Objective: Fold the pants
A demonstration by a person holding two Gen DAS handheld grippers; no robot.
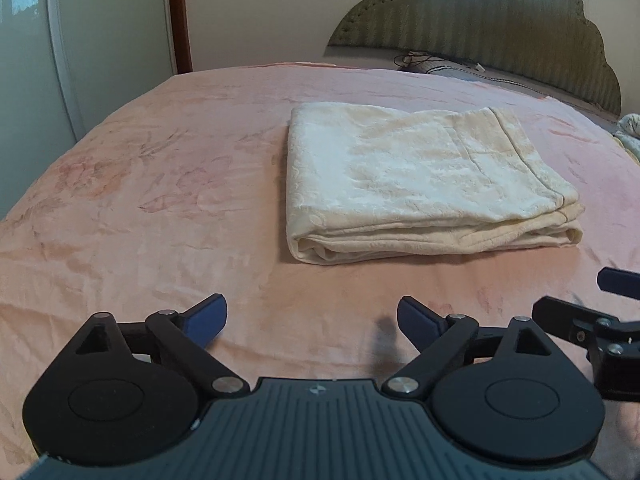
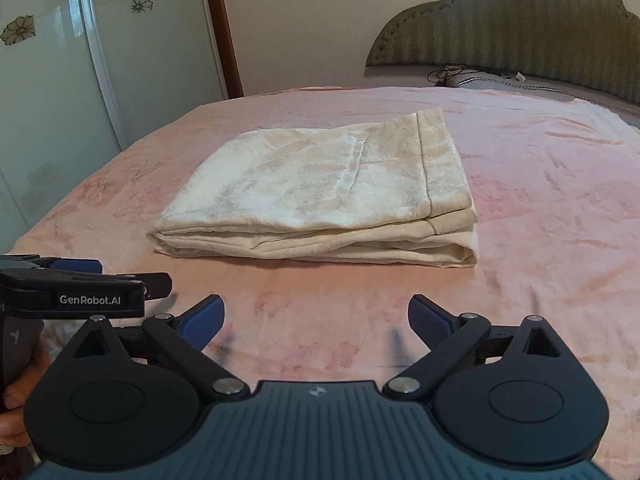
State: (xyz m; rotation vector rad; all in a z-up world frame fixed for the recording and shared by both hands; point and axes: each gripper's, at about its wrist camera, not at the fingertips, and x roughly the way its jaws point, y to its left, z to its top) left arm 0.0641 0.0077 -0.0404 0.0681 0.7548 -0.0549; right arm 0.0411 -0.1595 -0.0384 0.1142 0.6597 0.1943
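The cream pants [image 2: 316,196] lie folded into a thick, squarish stack near the middle of the bed [image 2: 540,200], on its pink cover, well in from every edge and nearer the headboard [image 2: 520,28] end than the foot. Several layers show along the near side, with a hem running down the right side of the top layer. Both tools sit back from it toward the foot of the bed: the left gripper [image 1: 312,318] has its jaws spread wide with nothing between them, and the right gripper [image 2: 316,318] is just the same, wide and empty. Neither touches the cloth. To my eye the folding is done; at most a little squaring of the edges is left
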